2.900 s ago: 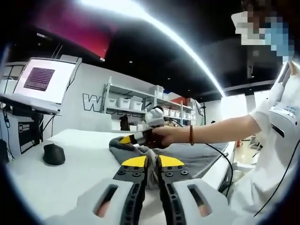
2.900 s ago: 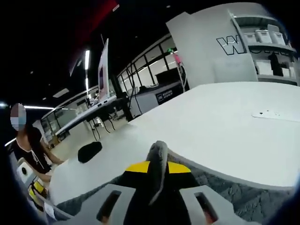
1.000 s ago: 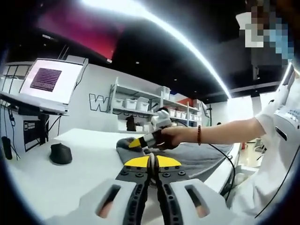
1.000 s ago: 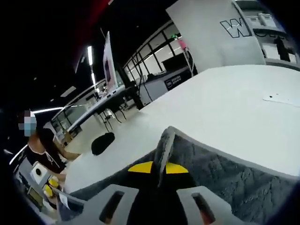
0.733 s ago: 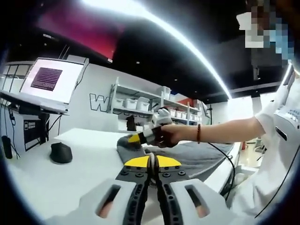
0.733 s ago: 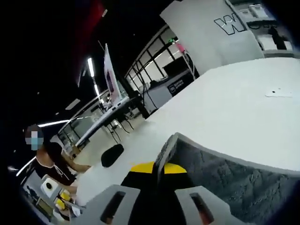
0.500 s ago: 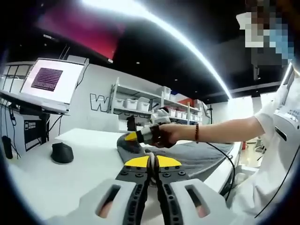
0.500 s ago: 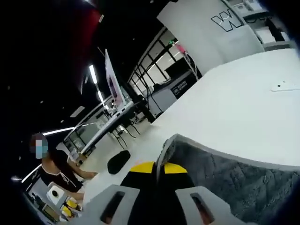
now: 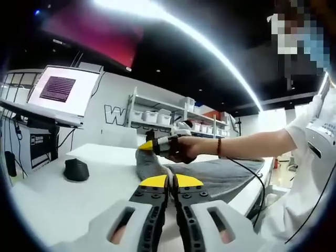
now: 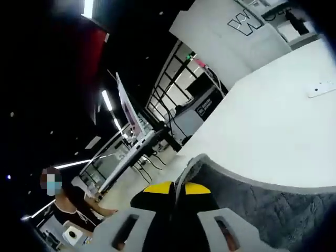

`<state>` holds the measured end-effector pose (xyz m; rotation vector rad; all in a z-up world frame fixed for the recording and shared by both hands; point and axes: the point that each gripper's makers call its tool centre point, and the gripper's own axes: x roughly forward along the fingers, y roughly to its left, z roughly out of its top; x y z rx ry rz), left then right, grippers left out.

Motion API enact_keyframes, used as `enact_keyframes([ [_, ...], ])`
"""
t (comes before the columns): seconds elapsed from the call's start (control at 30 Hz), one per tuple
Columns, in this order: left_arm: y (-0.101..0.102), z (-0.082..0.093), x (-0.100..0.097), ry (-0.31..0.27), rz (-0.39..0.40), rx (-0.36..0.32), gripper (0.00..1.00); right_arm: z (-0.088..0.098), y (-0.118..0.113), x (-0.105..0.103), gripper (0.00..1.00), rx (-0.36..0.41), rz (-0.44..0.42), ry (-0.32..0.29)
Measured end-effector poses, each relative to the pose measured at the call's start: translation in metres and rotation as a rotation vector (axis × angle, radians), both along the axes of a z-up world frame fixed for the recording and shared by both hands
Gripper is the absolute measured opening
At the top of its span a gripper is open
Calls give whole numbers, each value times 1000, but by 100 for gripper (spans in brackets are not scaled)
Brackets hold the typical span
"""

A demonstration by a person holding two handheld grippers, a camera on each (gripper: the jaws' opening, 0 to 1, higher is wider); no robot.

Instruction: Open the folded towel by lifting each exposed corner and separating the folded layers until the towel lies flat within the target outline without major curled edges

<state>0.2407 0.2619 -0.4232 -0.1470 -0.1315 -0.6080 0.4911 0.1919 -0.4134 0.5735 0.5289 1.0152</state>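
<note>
Grey towel (image 9: 210,176) on white table (image 9: 68,202), centre frame; far corner now peaked higher than 2.9 s ago, top layer peeling.
Right gripper (image 9: 152,146) clamped on corner, raised.
Left gripper (image 9: 171,181) pinching near edge, anchoring.
Unfold mid-way.

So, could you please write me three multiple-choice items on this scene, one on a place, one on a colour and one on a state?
1. Where does the mouse lie?
A. on the white table
B. on a shelf
C. on the towel

2. What colour is the towel?
A. red
B. grey
C. white

3. What is the right claw doing?
A. hanging open
B. lying on the table
C. pinching a towel edge

Answers:
1 A, the mouse sits on the tabletop, apart from the towel.
2 B, grey in both views.
3 C, grey cloth stands up between its shut jaws; in the left gripper view the left claw is shut too.
</note>
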Motion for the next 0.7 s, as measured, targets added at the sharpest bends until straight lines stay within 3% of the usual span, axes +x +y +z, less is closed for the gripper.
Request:
enact_keyframes([
  [0.47, 7, -6, -1, 7, 25, 41, 4, 1, 15, 11, 8, 27, -10, 4],
  [0.6, 8, -9, -1, 14, 23, 49, 4, -2, 25, 4, 18, 5, 7, -8],
  [0.7, 8, -13, -2, 23, 21, 58, 4, -6, 32, -3, 17, -2, 11, -11],
])
